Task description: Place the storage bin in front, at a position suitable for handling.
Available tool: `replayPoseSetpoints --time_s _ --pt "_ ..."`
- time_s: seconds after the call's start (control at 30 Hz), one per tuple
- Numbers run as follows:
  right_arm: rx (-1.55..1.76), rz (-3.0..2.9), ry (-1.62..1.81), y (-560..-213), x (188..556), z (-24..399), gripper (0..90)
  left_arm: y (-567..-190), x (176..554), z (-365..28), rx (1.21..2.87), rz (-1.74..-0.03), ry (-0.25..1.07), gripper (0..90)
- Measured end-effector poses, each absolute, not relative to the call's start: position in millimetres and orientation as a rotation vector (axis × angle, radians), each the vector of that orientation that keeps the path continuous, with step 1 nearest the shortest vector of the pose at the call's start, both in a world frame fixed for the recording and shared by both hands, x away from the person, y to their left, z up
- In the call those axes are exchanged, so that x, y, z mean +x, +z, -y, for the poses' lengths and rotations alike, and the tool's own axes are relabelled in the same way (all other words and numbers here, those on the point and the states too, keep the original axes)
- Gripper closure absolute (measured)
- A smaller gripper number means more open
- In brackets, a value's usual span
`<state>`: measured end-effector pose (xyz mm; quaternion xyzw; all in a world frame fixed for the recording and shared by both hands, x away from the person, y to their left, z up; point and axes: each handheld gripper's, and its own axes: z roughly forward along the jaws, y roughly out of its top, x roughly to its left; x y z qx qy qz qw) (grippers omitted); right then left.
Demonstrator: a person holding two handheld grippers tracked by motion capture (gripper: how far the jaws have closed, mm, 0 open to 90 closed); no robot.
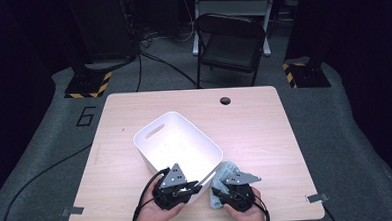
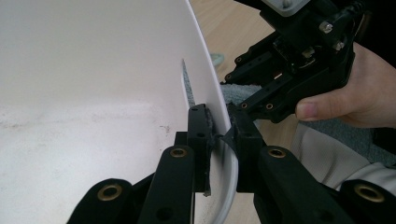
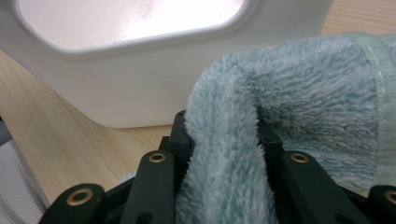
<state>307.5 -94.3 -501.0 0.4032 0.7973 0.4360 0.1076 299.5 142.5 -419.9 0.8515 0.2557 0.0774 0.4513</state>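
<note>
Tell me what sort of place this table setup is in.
Probably a lab or recording studio, not a home: the wooden table stands on a grey mat with dark drapes around, hazard-striped stand bases and loose cables lie on the floor, and a folding chair sits behind.

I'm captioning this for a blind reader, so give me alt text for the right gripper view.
The right tool is shut on a fold of fluffy pale-blue cloth. Behind it a white plastic tub stands on the light wooden table.

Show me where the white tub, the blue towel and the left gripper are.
white tub (image 1: 152, 126): high view, far rim.
blue towel (image 3: 299, 84): right gripper view, fluffy fold.
left gripper (image 2: 219, 135): left gripper view, between its fingertips.
</note>
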Motion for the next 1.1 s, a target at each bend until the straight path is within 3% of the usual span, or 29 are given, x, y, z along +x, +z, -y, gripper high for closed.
replayPoseSetpoints --time_s 0.23,0.8,1.1 --pt "1.184 -2.328 1.316 -492.7 305.1 94.3 67.5 -420.2 298.9 -141.1 2.100 -0.641 0.201 81.1" --pt "1.010 -2.215 1.457 -436.5 285.1 95.7 67.5 -420.1 299.2 -139.9 2.102 -0.634 0.210 81.0" --pt "1.000 -2.238 1.442 -439.0 286.8 95.2 67.7 -420.1 299.1 -139.6 2.102 -0.638 0.210 80.9"
